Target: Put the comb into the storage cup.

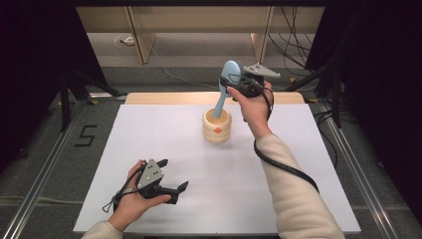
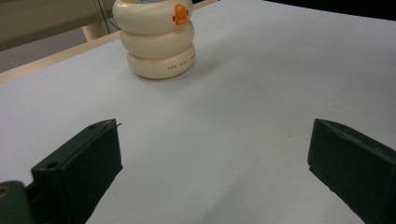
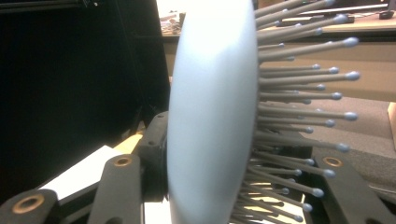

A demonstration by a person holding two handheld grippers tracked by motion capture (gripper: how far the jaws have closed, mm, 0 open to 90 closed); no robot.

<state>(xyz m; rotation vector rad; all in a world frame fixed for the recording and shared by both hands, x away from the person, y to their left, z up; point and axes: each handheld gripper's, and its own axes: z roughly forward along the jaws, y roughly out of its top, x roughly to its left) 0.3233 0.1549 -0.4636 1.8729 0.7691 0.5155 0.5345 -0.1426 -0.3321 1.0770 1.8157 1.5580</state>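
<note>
A light blue hairbrush (image 1: 226, 84) stands handle-down in a cream ringed cup (image 1: 216, 127) with an orange duck bill, near the far middle of the white table. My right gripper (image 1: 235, 84) is shut on the brush's head above the cup. In the right gripper view the brush's pale back (image 3: 210, 116) and its ball-tipped bristles sit between the black jaws. My left gripper (image 1: 174, 176) rests low near the table's front left, open with nothing between its fingers. In the left gripper view my left gripper (image 2: 215, 154) faces the cup (image 2: 159, 42) across bare table.
The white table (image 1: 164, 149) has a wooden strip (image 1: 164, 97) along its far edge. Metal rails run down both sides, and dark stands and cables lie beyond the far corners. A "5" is marked on the floor at left (image 1: 85, 135).
</note>
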